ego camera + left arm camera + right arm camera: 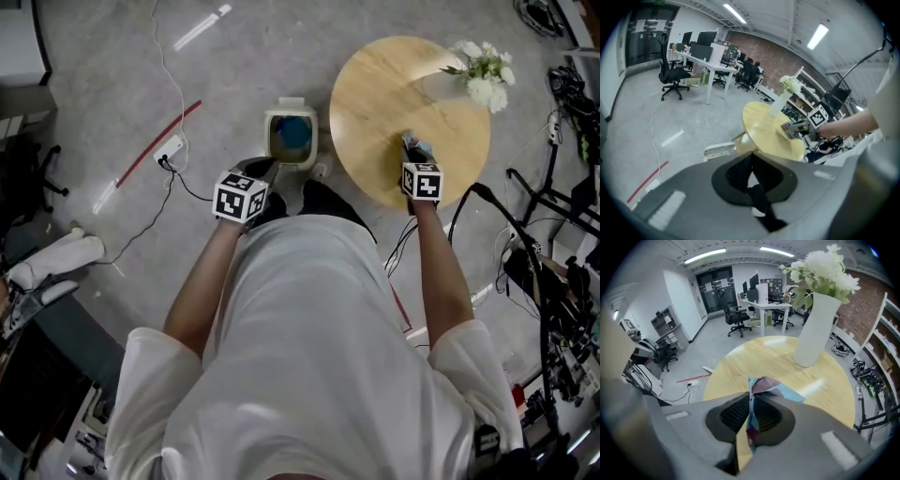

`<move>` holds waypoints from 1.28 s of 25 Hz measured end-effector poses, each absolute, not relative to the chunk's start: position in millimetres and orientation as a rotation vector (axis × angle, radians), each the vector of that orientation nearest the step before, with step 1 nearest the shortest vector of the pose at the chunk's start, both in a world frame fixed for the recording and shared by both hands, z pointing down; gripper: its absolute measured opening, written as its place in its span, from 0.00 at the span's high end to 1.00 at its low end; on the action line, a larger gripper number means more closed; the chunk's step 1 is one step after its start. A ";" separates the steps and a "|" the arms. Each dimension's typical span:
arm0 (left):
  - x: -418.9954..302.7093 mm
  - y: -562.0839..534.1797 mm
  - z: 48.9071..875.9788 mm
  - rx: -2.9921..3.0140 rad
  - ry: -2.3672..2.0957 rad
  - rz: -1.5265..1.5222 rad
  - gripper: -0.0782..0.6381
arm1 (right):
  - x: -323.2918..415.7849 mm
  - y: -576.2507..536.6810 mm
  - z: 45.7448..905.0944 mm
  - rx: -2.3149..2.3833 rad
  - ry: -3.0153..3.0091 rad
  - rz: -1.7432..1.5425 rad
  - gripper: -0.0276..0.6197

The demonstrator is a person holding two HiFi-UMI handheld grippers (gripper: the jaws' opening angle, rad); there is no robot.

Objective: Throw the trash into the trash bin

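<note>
Right gripper [751, 404] jaws clenched on crumpled blue-and-pink wrapper [765, 386], round wooden surface [778, 362] beneath. Left gripper [751, 173] jaws closed, empty. Thin pinch may slip before reaching the white trash bin [292, 138], well left of them.

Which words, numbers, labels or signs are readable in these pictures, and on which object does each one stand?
No text can be read in any view.
Marker cubes: black-and-white square patterns only, no letters.
Wrapper: coloured print, no legible words.
Green sign above the door: too small to read.
Sheets on the door: blurred.
</note>
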State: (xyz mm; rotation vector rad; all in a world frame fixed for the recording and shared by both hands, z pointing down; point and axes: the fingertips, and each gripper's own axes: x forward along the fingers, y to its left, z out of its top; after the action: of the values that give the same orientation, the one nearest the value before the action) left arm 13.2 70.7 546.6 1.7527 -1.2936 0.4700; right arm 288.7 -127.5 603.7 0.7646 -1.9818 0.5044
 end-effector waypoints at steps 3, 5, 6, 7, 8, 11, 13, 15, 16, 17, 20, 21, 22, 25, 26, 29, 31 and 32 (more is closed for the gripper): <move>1.1 79.7 544.3 1.745 -1.305 0.452 0.88 | 262.2 -115.3 598.6 0.725 -1.999 0.486 0.92; -6.4 86.5 542.8 1.741 -1.311 0.443 0.88 | 245.1 -106.4 595.7 0.699 -2.010 0.477 0.92; -10.0 90.4 542.5 1.738 -1.314 0.439 0.88 | 236.9 -101.6 594.7 0.686 -2.015 0.471 0.92; -13.6 94.5 542.5 1.735 -1.318 0.435 0.88 | 228.8 -96.6 593.8 0.673 -2.020 0.467 0.92; -17.2 98.6 542.6 1.731 -1.322 0.430 0.88 | 220.5 -91.3 592.8 0.660 -2.026 0.464 0.92; -27.5 109.6 542.1 1.718 -1.337 0.413 0.88 | 195.8 -76.0 590.2 0.621 -2.041 0.460 0.92; -33.7 116.5 542.3 1.705 -1.348 0.401 0.88 | 179.1 -65.8 589.9 0.591 -2.051 0.457 0.92; -38.4 123.1 543.7 1.689 -1.360 0.390 0.88 | 162.8 -55.9 590.9 0.556 -2.061 0.453 0.92; -40.1 126.2 544.5 1.681 -1.364 0.384 0.88 | 155.1 -51.1 591.2 0.537 -2.067 0.451 0.92; -41.6 129.3 545.1 1.674 -1.369 0.379 0.88 | 147.5 -46.1 591.4 0.517 -2.072 0.448 0.92; -46.7 140.1 547.5 1.653 -1.381 0.360 0.88 | 125.9 -30.5 592.2 0.457 -2.089 0.444 0.92; -49.1 143.9 548.6 1.646 -1.386 0.353 0.88 | 119.1 -25.5 593.2 0.438 -2.093 0.443 0.92; -51.7 147.4 549.6 1.640 -1.391 0.347 0.88 | 112.7 -21.0 594.4 0.420 -2.096 0.440 0.92; -59.7 156.9 550.1 1.620 -1.408 0.335 0.88 | 96.8 -10.6 596.8 0.376 -2.102 0.435 0.92; -61.9 160.2 549.4 1.614 -1.414 0.333 0.88 | 92.6 -7.4 596.9 0.362 -2.104 0.435 0.92; -69.5 173.0 547.5 1.591 -1.430 0.326 0.88 | 78.2 4.4 596.5 0.321 -2.110 0.440 0.92; -76.3 181.0 548.9 1.576 -1.436 0.323 0.88 | 66.4 12.7 598.7 0.293 -2.113 0.445 0.92; -79.8 184.2 550.6 1.568 -1.438 0.322 0.88 | 60.3 16.7 601.0 0.279 -2.115 0.452 0.92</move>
State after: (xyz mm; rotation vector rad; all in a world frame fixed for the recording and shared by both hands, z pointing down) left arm -79.8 184.2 550.6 1.5682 -1.4385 0.3219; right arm 60.3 16.7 601.0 0.2785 -2.1147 0.4516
